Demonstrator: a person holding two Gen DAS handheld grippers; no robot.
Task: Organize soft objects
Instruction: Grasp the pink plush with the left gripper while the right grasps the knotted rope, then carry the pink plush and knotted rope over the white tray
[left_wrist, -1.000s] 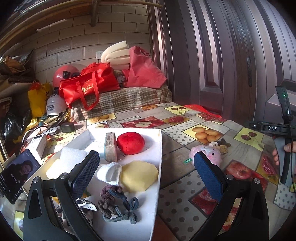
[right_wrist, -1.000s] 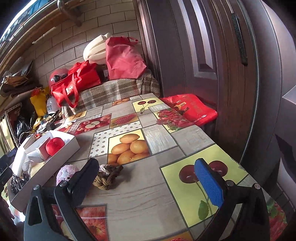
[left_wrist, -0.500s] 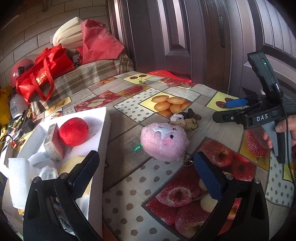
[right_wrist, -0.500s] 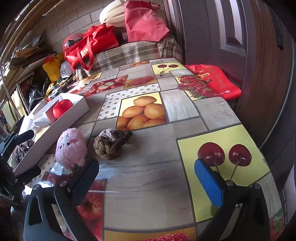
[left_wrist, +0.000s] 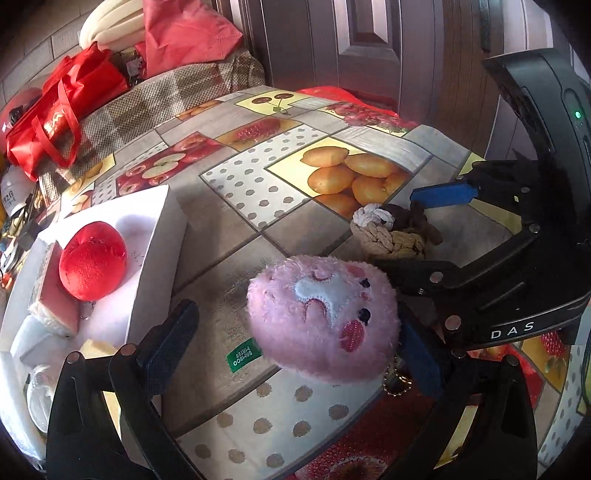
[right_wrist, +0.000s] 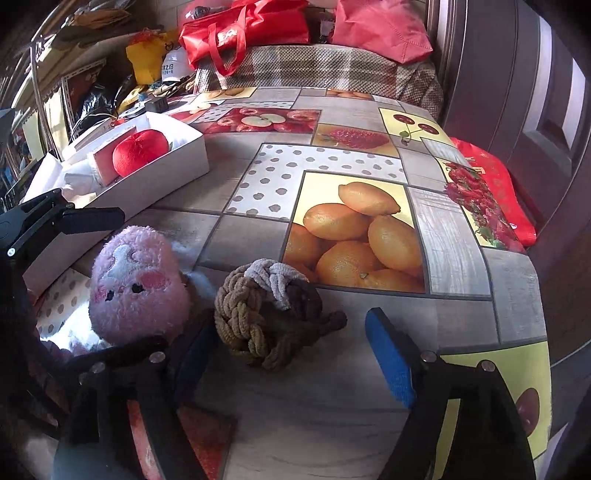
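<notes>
Both grippers are lower and closer than before: the left gripper (left_wrist: 295, 347) now sits spread wide around the pink toy (left_wrist: 323, 317) on the table (left_wrist: 236, 236), and the right gripper (right_wrist: 291, 350), jaws just closing but still apart, now sits around the rope knot (right_wrist: 266, 310) beside it.

The pink plush toy (left_wrist: 323, 317) hides the inner face of the left gripper's right finger (left_wrist: 421, 363), so contact there cannot be told. Left of the plush, the white box (left_wrist: 162, 236) is cut off by the picture's edge, its nearer contents unclear. Behind the plush, the rope knot (left_wrist: 391, 230) is partly covered by the right gripper's black frame (left_wrist: 517, 280)
</notes>
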